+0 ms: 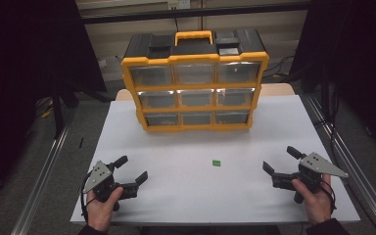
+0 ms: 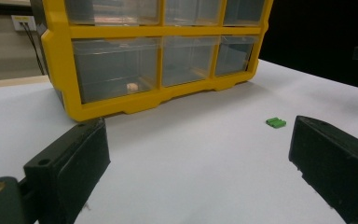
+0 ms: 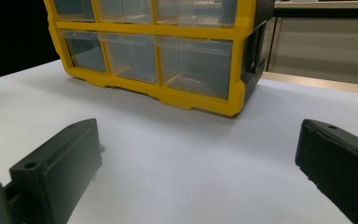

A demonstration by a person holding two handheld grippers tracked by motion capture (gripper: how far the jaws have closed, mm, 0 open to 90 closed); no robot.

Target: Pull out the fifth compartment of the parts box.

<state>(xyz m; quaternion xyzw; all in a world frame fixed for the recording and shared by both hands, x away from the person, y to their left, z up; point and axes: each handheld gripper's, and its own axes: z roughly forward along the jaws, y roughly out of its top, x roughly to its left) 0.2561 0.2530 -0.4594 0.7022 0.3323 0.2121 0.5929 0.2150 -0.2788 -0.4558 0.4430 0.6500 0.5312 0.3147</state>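
Observation:
A yellow and black drawer organizer (image 1: 195, 83) stands upright at the far middle of the white table (image 1: 186, 142), its clear drawers facing me. A small green piece (image 1: 216, 163) lies on the table in front of it, between my two grippers. My left gripper (image 1: 131, 169) rests at the near left, jaws wide open and empty. In the left gripper view the green piece (image 2: 276, 122) lies ahead, just inside the right jaw, and a small pale item sits in the bottom left drawer (image 2: 131, 87). My right gripper (image 1: 283, 160) rests at the near right, open and empty.
The organizer (image 3: 168, 51) has three rows of three drawers and a yellow carry handle (image 1: 194, 36) on top. Metal rails (image 1: 44, 176) run along both sides of the table. Dark curtains hang at left and right.

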